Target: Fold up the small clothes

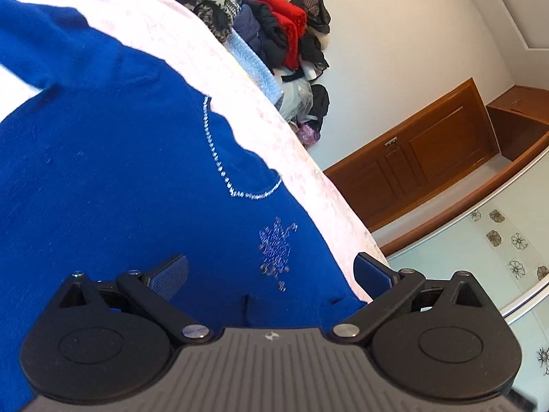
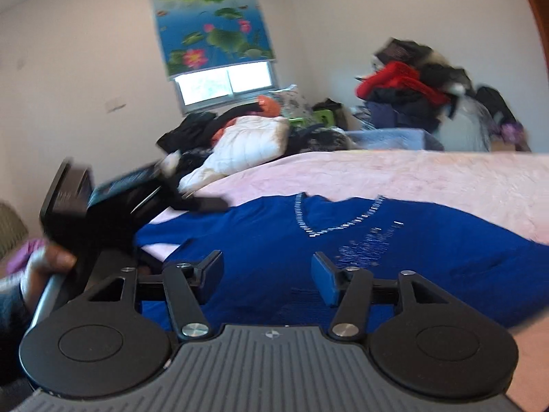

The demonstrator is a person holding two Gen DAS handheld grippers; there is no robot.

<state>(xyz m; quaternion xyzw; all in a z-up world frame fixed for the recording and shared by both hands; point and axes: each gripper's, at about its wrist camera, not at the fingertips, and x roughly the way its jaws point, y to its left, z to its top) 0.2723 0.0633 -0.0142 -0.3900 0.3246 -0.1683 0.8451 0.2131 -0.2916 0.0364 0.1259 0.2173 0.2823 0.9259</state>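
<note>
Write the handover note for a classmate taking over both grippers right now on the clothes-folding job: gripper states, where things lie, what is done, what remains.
Left gripper: open, holding nothing, over the blue sweater.
Right gripper: open, holding nothing, over the same sweater.
The sweater lies spread front-up on the pink bedspread, its rhinestone neckline towards the far side.
Done: garment laid out; no fold visible.
Left: every fold, probably sleeves in first, then the body.
</note>
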